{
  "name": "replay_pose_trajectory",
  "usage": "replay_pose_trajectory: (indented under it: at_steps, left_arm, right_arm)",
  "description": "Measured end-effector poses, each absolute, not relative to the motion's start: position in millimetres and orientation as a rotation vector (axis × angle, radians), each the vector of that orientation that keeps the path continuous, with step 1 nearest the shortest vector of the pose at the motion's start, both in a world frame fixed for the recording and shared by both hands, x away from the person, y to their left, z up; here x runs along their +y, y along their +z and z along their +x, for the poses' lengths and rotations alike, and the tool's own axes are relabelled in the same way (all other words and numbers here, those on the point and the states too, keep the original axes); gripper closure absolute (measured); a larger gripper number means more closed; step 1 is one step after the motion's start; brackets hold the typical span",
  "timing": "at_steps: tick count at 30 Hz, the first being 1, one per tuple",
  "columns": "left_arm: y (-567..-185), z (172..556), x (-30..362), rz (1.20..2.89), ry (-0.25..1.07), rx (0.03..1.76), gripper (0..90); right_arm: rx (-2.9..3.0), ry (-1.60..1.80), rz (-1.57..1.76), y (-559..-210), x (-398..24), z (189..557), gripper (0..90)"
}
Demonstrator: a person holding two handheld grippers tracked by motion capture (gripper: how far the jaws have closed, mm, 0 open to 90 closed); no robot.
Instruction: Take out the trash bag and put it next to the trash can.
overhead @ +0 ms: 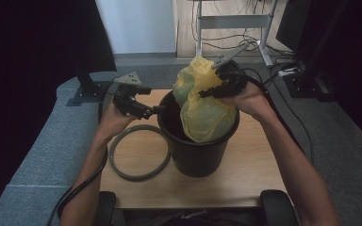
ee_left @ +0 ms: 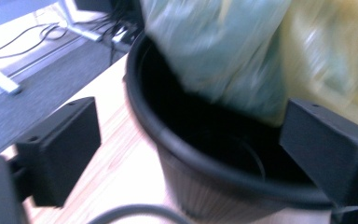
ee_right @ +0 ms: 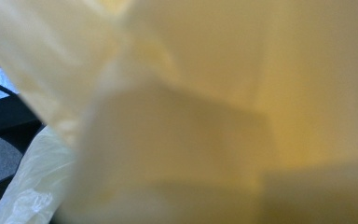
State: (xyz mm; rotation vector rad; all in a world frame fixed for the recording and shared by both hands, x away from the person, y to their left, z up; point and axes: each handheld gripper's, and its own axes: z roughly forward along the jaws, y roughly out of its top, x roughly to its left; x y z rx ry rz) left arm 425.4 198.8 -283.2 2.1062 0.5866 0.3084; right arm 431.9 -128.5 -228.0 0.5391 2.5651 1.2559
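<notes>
Hanging from the right tool (overhead: 206,92) – clamped on it – yellow bag (overhead: 202,110) is held over bin (overhead: 195,150); left tool (overhead: 159,109), jaws wide w/ nothing btwn, at bin's left rim, nearer.

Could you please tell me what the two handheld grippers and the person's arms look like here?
Both grippers are black. The left gripper and the right gripper each carry a grey three-cornered plate on top. The left gripper's jaws end in blocky black pads. A black cable trails along the left forearm. Both forearms are bare, no sleeves.
</notes>
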Motion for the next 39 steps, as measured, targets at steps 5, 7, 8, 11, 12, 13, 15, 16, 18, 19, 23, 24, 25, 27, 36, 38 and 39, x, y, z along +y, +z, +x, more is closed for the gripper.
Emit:
replay_pose_trajectory:
  at_steps: [5,7,8,11,12,13,15,16,18,19,23,24,25,27,36,38,39]
  left_arm:
    - [-301.6,424.4,219.5,2.092,0.316,0.678,0.0]
    - [-310.2,423.8,226.9,2.078,0.318,0.713,0.0]
    - [-315.0,423.4,229.9,2.073,0.320,0.728,0.0]
    - [-330.3,422.0,236.5,2.066,0.320,0.767,0.0]
    - [-335.6,421.2,238.1,2.065,0.322,0.778,0.0]
    - [-340.5,420.4,239.5,2.066,0.319,0.788,0.0]
    - [-350.1,418.4,241.7,2.067,0.325,0.807,0.0]
    - [-354.9,417.5,242.7,2.066,0.327,0.817,0.0]
    - [-365.1,415.9,244.3,2.065,0.333,0.838,0.0]
    - [-370.6,415.2,245.3,2.069,0.337,0.847,0.0]
    - [-395.3,413.2,249.1,2.072,0.336,0.894,0.0]
    - [-401.5,412.9,250.1,2.073,0.337,0.903,0.0]
    - [-407.4,412.4,251.0,2.074,0.337,0.908,0.0]
    - [-418.2,411.2,252.3,2.076,0.336,0.919,0.0]
    - [-453.7,407.6,253.4,2.082,0.348,0.944,0.0]
    - [-461.2,406.5,253.4,2.092,0.351,0.949,0.0]
    - [-465.2,406.0,253.5,2.093,0.348,0.952,0.0]
  right_arm:
    - [2.568,1.229,0.558,-220.4,-128.4,432.2,78.8]
    - [2.563,1.227,0.557,-217.1,-129.0,431.3,78.8]
    - [2.561,1.229,0.560,-215.2,-130.0,431.2,78.8]
    - [2.549,1.221,0.577,-209.3,-133.2,430.9,78.8]
    - [2.545,1.221,0.579,-207.2,-134.5,430.9,78.8]
    - [2.541,1.223,0.582,-204.9,-135.8,430.7,78.8]
    - [2.530,1.223,0.591,-200.1,-138.4,430.3,78.8]
    - [2.524,1.219,0.595,-197.7,-139.7,430.2,78.8]
    - [2.513,1.214,0.605,-193.1,-142.6,430.3,78.8]
    - [2.509,1.210,0.608,-190.9,-144.0,430.4,78.8]
    - [2.488,1.192,0.625,-182.5,-150.1,431.2,78.8]
    - [2.483,1.188,0.630,-181.0,-151.5,431.7,78.8]
    - [2.478,1.180,0.639,-179.4,-153.0,432.1,78.8]
    - [2.471,1.164,0.652,-176.9,-156.4,433.4,78.8]
    - [2.431,1.110,0.715,-170.2,-171.3,437.8,78.6]
    - [2.422,1.095,0.730,-168.8,-175.0,438.2,78.6]
    - [2.418,1.090,0.738,-168.2,-177.0,438.3,78.6]
